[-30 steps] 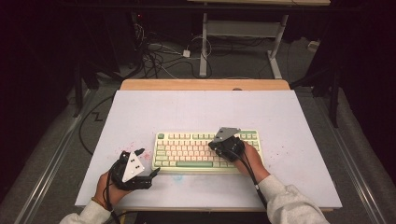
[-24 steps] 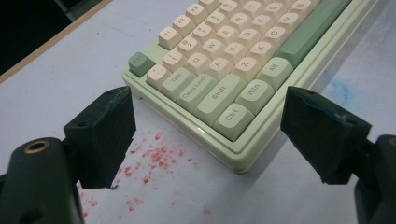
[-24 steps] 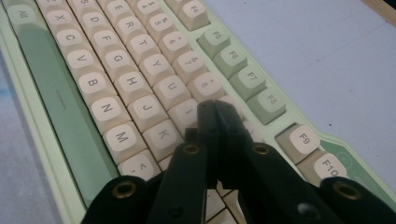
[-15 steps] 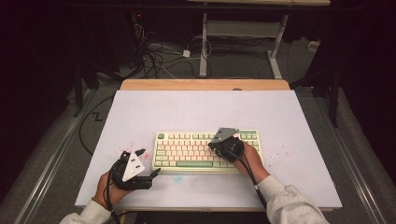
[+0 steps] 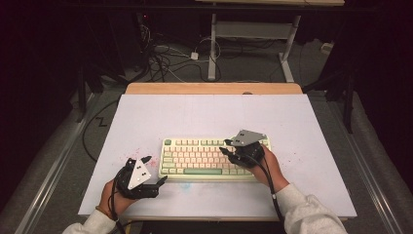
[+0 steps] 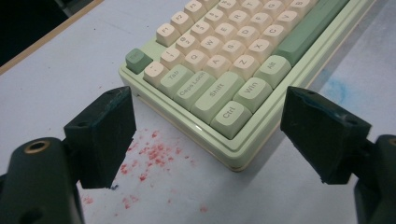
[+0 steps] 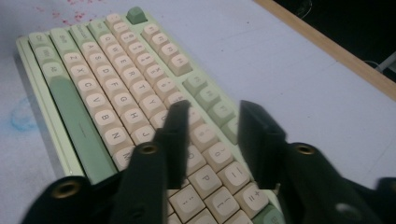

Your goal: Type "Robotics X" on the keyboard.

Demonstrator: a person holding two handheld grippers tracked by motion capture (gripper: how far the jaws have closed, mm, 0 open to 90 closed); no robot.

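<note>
Keyboard (image 5: 204,158) sits near the middle of our white table (image 5: 204,112), its case pale green, most keycaps cream, with green modifiers and a green space bar. Our right gripper (image 5: 228,146) hovers over its right-hand keys, jaws parted a little. Our left gripper (image 5: 163,179) rests beside its left corner, jaws wide apart, above red specks (image 6: 154,154).

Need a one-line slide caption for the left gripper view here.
Open left gripper facing the corner of a green-and-cream keyboard on a white table flecked with red specks.
</note>
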